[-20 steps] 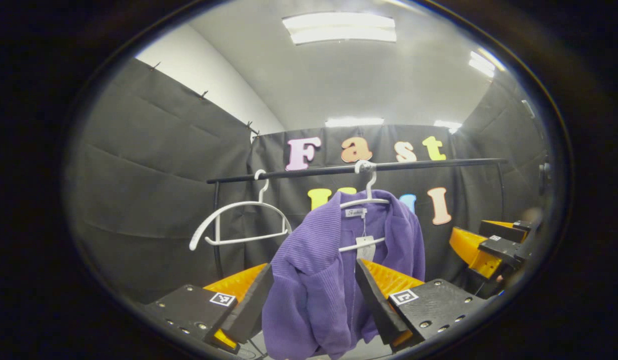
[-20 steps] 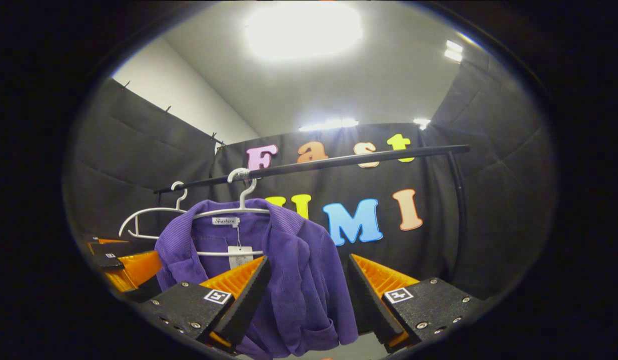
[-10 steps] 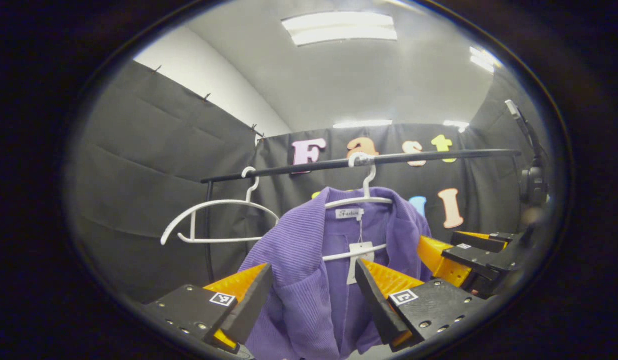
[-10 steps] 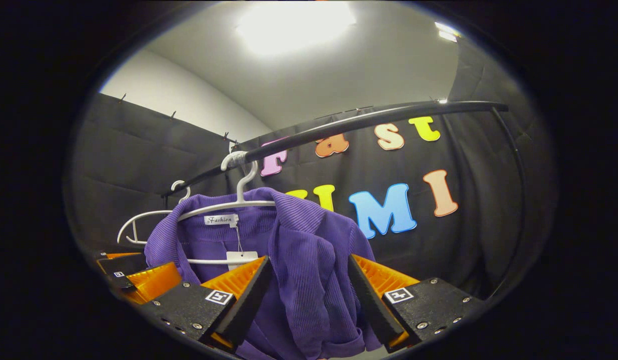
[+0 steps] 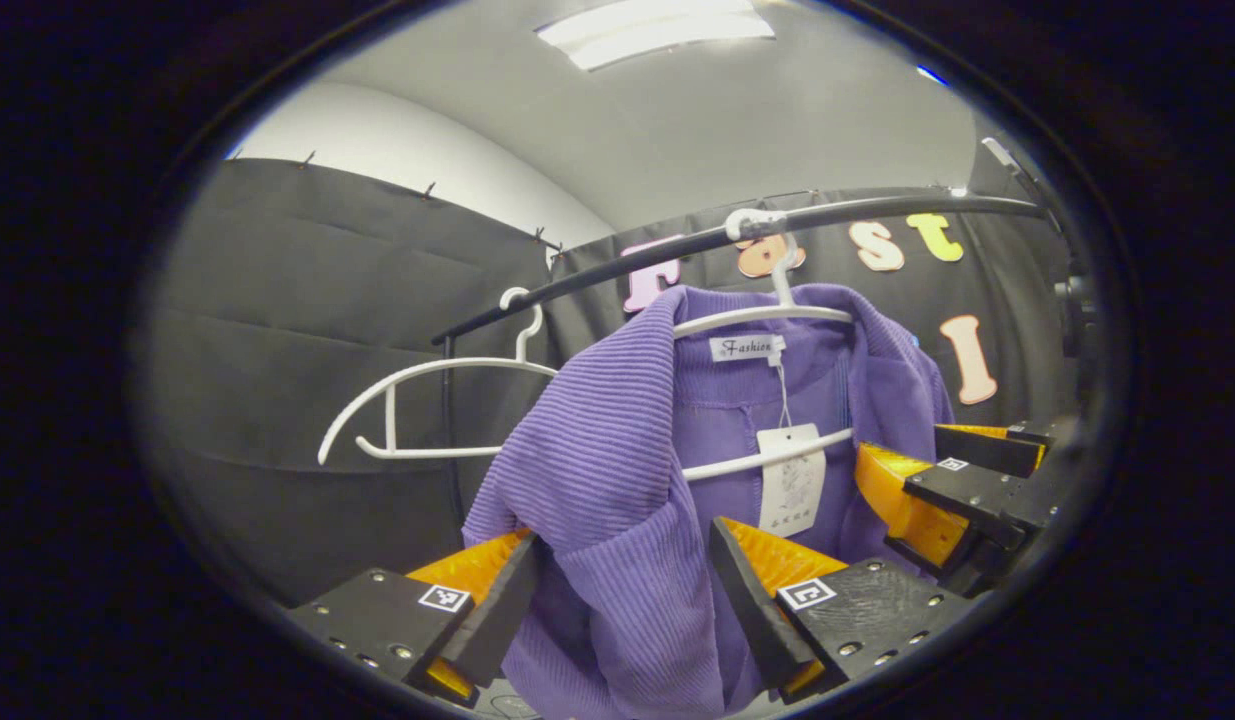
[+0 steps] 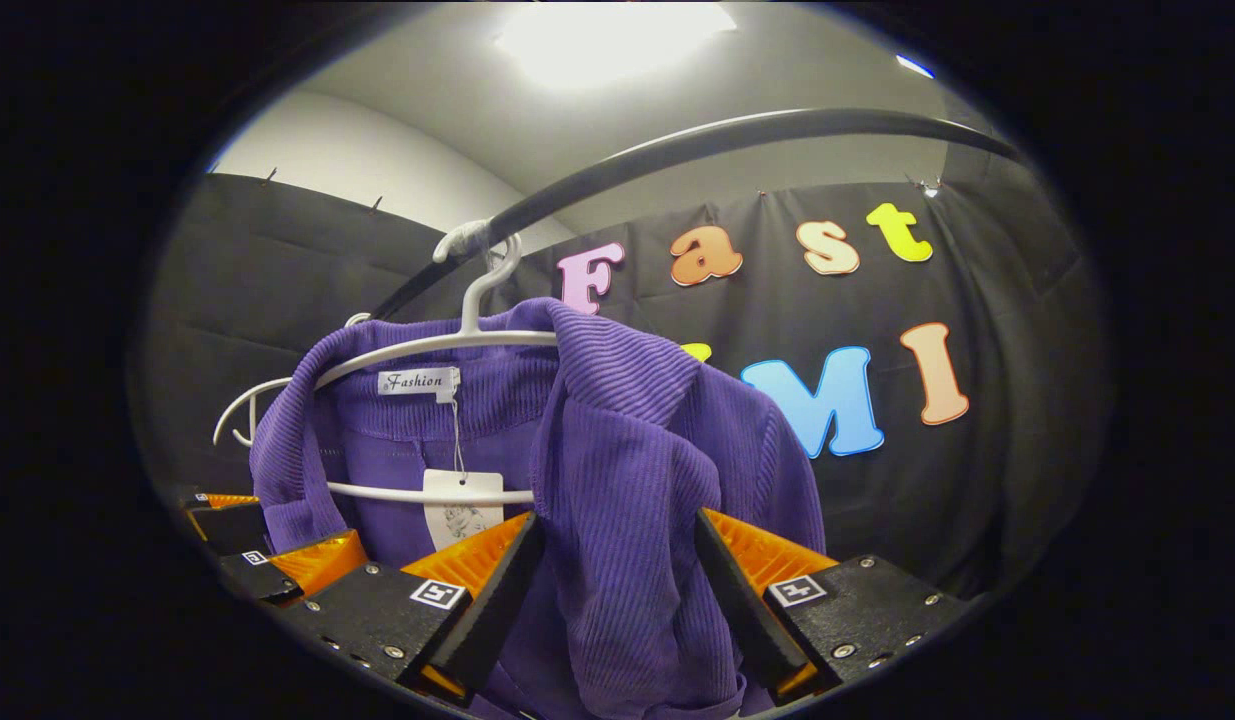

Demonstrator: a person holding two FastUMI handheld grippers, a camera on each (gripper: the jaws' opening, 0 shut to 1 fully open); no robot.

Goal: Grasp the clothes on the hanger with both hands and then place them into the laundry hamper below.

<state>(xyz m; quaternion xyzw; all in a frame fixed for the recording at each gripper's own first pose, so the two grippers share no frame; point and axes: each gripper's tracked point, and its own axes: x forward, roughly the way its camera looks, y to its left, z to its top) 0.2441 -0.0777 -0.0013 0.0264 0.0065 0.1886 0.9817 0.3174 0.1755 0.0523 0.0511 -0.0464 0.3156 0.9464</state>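
A purple ribbed cardigan (image 5: pixel 617 450) (image 6: pixel 627 430) hangs on a white hanger (image 5: pixel 777 312) (image 6: pixel 427 345) from the black rail (image 5: pixel 617 272) (image 6: pixel 677 145), with a paper tag (image 5: pixel 792 480) (image 6: pixel 457 500) dangling at the neck. My left gripper (image 5: pixel 625 535) is open, and one shoulder and sleeve of the cardigan sit between its fingers. My right gripper (image 6: pixel 617 520) is open too, with the other shoulder's cloth between its fingers. Each gripper also shows from the side in the other's view: the right gripper (image 5: pixel 942 470) at the cardigan's right edge, the left gripper (image 6: pixel 262 535) at its lower left.
A bare white hanger (image 5: pixel 427 400) (image 6: pixel 232 415) hangs on the same rail just left of the cardigan. The black cloth wall stands close behind the rail. Bright ceiling lights (image 5: pixel 657 25) are overhead.
Both grippers have moved up and closer to the cardigan, so each shoulder now lies deeper between the fingers. The rail sits higher in both views. Finger spacing looks unchanged.
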